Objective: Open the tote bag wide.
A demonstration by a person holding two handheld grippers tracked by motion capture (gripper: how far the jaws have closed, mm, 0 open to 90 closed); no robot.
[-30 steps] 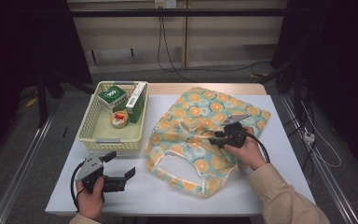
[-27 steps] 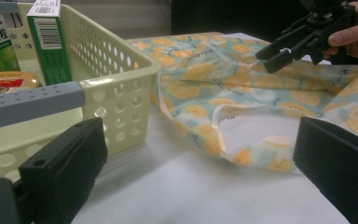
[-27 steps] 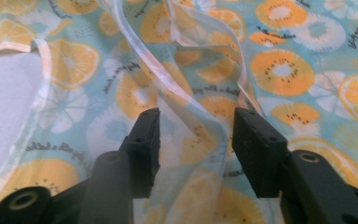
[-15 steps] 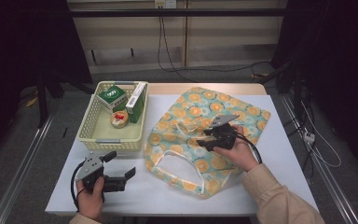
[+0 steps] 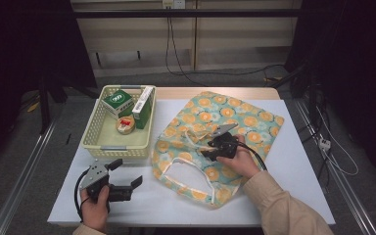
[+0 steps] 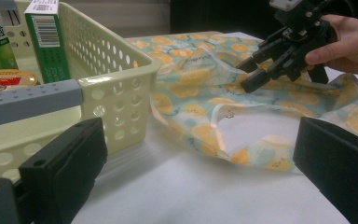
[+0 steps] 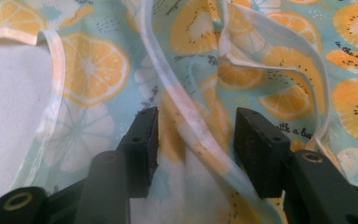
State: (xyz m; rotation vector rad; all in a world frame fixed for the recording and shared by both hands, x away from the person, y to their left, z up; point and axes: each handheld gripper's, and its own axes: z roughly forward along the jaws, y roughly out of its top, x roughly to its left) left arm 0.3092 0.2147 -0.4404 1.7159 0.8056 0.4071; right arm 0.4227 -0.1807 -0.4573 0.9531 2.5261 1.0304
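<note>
Right tongs [image 5: 206, 148] have shifted across the fruit-print bag [image 5: 254, 122] since a sec ago, from nearer its far right part toward its open mouth, and now sit low over the fabric near the bag's middle. Their jaws have just been closing a bit; in the right gripper view they stand apart w/ a white handle strap [image 7: 193, 126] running between them, pads not pressing on it, so no grip yet. Same strap loops up the bag's near-left part in the high view. Left gripper view shows those tongs [image 6: 256, 74] tipped down at the bag's top layer, the person's right hand [image 6: 349, 39] wrapped round the body. Left tongs [image 5: 127, 178] haven't moved: they rest on the table [image 5: 298, 196] just left of the bag's near corner, jaws wide apart, nothing in them, held by the left hand [image 5: 95, 208]. Bag lies flat on the table, orange and kiwi slices on pale blue, mouth facing the person, second handle [image 5: 191, 169] curving along the near edge. Cream plastic basket [image 5: 100, 142] stands just left of the bag, touching or nearly touching its left edge. Inside: two green boxes [image 5: 120, 103] at the side away from the person, one upright against the wall nearest the bag, and a small round tin [image 5: 125, 125] closer in.
</note>
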